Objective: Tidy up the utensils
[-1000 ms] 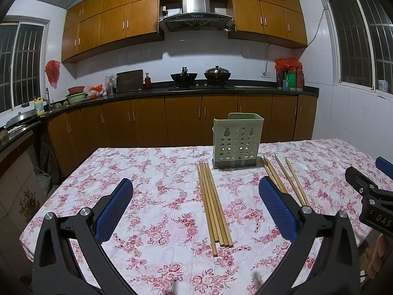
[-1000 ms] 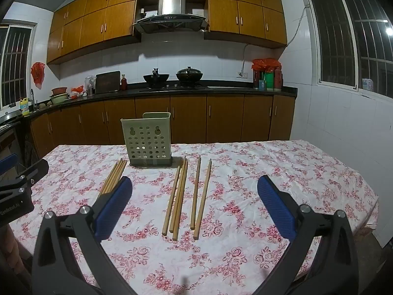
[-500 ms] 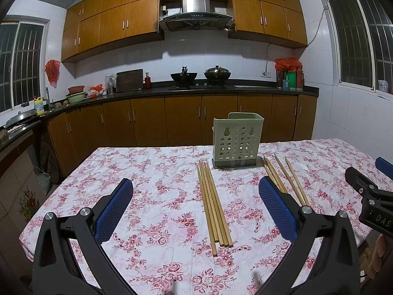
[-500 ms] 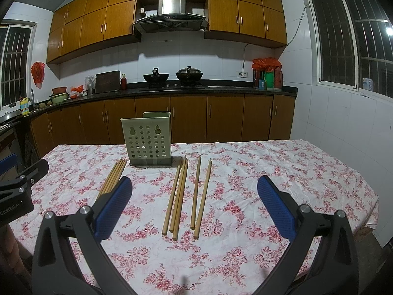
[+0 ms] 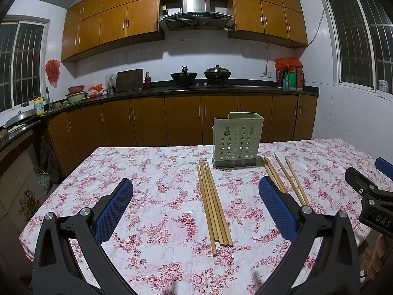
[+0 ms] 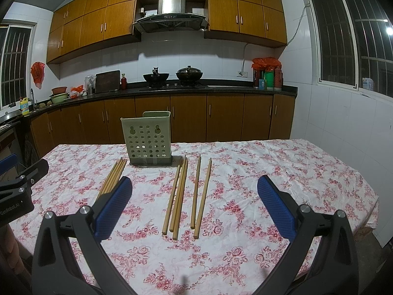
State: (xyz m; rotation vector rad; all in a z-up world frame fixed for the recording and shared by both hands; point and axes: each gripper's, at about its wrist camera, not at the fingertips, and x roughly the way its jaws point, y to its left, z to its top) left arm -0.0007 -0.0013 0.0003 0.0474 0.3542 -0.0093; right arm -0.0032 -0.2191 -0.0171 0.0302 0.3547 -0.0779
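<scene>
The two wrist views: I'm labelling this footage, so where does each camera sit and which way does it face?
Left wrist: on the left gripper, facing the holder and the close chopstick bundle; the right gripper shows at the edge.
Right wrist: on the right gripper, facing the looser chopsticks; the left gripper shows at the edge.
Shared: holder, both chopstick groups, tablecloth.

Black gripper frames (image 5: 196, 211) w/ blue textured pads (image 6: 276, 207), silver screws.

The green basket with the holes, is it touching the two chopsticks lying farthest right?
Apart. The right wrist view shows flowered tablecloth between the green basket and those two chopsticks.
</scene>
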